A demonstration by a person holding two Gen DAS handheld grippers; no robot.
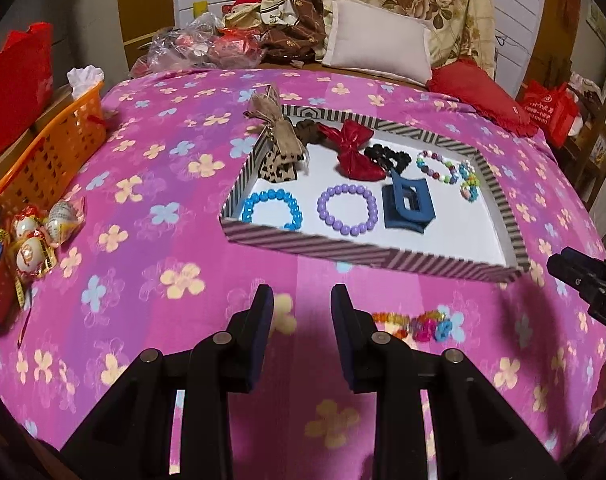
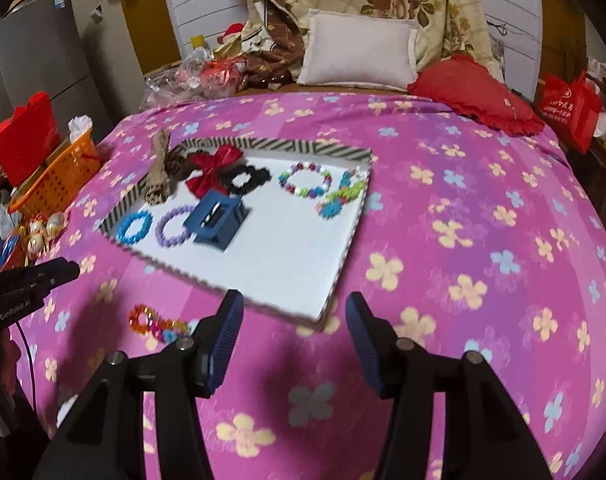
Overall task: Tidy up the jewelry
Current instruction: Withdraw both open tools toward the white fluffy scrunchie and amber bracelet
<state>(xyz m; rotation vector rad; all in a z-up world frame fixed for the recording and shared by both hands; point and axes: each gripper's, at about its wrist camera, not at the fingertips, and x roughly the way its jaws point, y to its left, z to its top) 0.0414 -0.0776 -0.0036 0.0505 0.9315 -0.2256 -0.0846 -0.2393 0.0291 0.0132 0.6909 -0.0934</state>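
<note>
Home bedroom: bed [image 1: 143, 240], pillow [image 1: 377, 46].

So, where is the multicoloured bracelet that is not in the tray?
The multicoloured bracelet lies on the pink bedspread, in front of the striped tray, just right of the left gripper.

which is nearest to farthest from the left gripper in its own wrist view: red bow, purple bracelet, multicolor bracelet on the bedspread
From the left gripper:
1. multicolor bracelet, on the bedspread just right of the gripper, outside the tray
2. purple bracelet, front of the tray
3. red bow, toward the tray's back

colourful bead bracelet [image 1: 417, 326] outside striped tray [image 1: 367, 249]
</note>
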